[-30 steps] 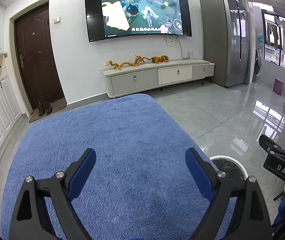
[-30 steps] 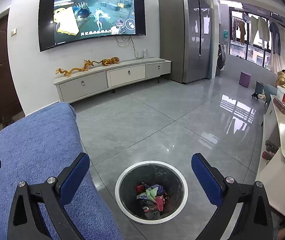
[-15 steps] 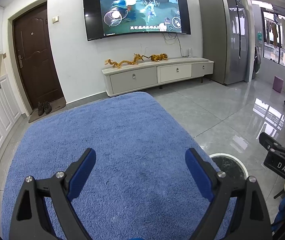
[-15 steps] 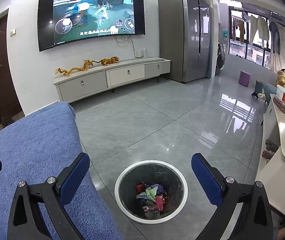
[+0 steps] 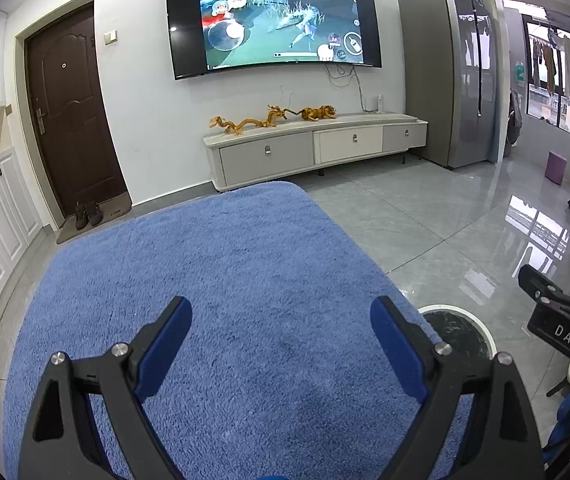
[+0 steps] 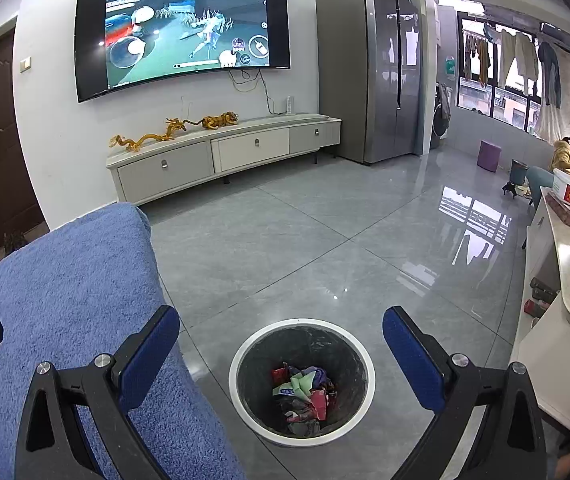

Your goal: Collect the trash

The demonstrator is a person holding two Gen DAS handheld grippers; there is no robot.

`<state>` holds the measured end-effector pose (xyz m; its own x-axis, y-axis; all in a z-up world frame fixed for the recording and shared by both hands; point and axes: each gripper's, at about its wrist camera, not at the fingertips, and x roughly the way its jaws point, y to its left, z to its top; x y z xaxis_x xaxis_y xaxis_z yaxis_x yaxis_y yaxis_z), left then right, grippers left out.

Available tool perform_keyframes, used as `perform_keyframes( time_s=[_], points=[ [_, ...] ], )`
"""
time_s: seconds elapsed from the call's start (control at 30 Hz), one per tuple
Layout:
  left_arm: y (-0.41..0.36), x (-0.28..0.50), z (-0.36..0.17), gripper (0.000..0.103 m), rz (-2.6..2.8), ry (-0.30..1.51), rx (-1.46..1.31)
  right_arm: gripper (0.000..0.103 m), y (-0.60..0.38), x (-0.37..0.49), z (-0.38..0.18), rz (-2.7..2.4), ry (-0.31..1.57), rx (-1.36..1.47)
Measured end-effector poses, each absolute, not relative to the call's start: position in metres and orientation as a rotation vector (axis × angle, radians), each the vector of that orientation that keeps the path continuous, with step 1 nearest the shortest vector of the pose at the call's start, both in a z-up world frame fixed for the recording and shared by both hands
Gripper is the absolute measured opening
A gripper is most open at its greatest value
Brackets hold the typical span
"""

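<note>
A round bin (image 6: 241,384) with a white rim stands on the grey floor beside a blue fuzzy surface (image 6: 65,300). Crumpled coloured trash (image 6: 305,392) lies at its bottom. My right gripper (image 6: 281,336) is open and empty, held above the bin. My left gripper (image 5: 281,324) is open and empty above the blue surface (image 5: 213,280). The bin's rim (image 5: 481,328) shows at the right of the left wrist view, partly hidden by my finger. No loose trash shows on the blue surface.
A TV cabinet (image 6: 225,152) with golden figurines stands against the far wall under a wall TV (image 6: 185,28). A tall grey fridge (image 6: 369,68) is at the right. A white counter (image 6: 565,280) runs along the right edge. A person (image 6: 565,156) sits far right.
Only the picture on the TV has changed. Both grippers stay open and still.
</note>
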<state>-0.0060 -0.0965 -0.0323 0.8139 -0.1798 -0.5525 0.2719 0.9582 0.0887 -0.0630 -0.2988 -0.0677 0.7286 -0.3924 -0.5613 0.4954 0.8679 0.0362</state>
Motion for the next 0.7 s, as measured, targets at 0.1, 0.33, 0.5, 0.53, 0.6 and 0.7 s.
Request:
perform_keyframes(
  time_s=[0.1,0.33,0.5,0.53,0.6,0.7],
  points=[
    [-0.096,-0.0053,-0.033,0.091,-0.243,0.575,0.165,0.103,-0.2982,-0.0632,-0.0687,-0.492,0.576,0.188],
    [-0.0952,-0.0049,-0.0333,0.091,-0.24,0.573,0.163,0.103,-0.2987,-0.0638,-0.07,-0.496,0.576,0.189],
    [-0.095,-0.0048,-0.0338,0.091,-0.241,0.574,0.16,0.103,-0.2988,-0.0636,-0.0703,-0.494,0.579,0.187],
    [-0.0947,-0.0049,-0.0339,0.091,-0.241,0.574,0.158,0.103,-0.2989,-0.0637,-0.0701,-0.494,0.579,0.187],
    [-0.0934,-0.0045,-0.0336,0.091,-0.238,0.575,0.152,0.103,-0.2986,-0.0635,-0.0699,-0.494,0.579,0.188],
    [-0.0919,-0.0039,-0.033,0.091,-0.233,0.575,0.148,0.103,-0.2981,-0.0637,-0.0701,-0.494,0.579,0.187]
  ],
)
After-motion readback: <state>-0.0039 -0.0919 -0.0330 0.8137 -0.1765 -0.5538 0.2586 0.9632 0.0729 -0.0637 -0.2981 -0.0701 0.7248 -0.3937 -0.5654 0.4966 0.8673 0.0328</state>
